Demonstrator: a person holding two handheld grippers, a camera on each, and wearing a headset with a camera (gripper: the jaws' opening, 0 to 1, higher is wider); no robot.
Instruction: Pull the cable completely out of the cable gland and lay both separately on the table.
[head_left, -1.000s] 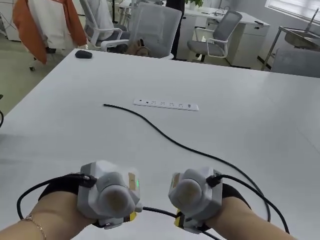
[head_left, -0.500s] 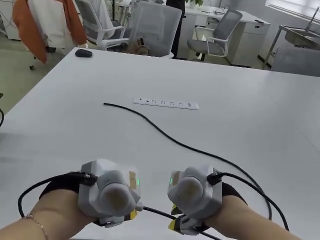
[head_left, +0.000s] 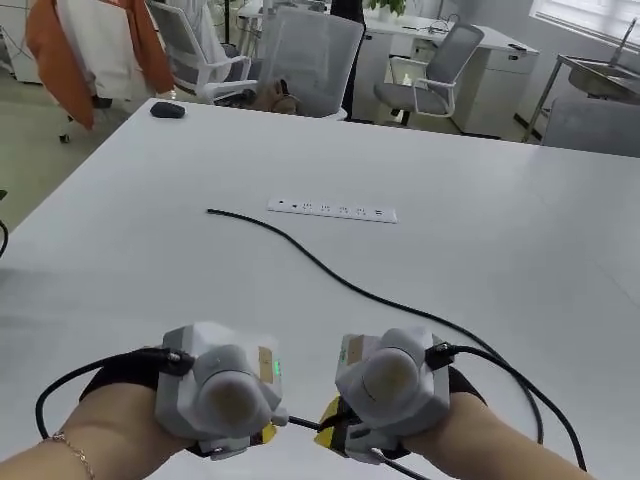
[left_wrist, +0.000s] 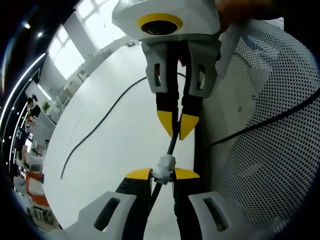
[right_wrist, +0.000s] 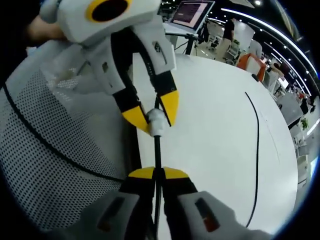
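My left tool (left_wrist: 161, 174) clamps the white cable gland (left_wrist: 163, 165); my right tool (right_wrist: 157, 174) pinches the black cable (right_wrist: 156, 150), which trails toward eleven o'clock across the bench (head_left: 470, 190).

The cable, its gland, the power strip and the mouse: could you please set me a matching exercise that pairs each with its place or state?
Things
1. cable gland
2. cable
3. power strip
4. mouse

Places or states
A. lies flat on the table, just beyond the cable's free end
B. sits near the table's far left edge
C. white, clamped in the left gripper
D. black, clamped in the right gripper, the rest trailing across the table

Pairs: 1-C, 2-D, 3-A, 4-B
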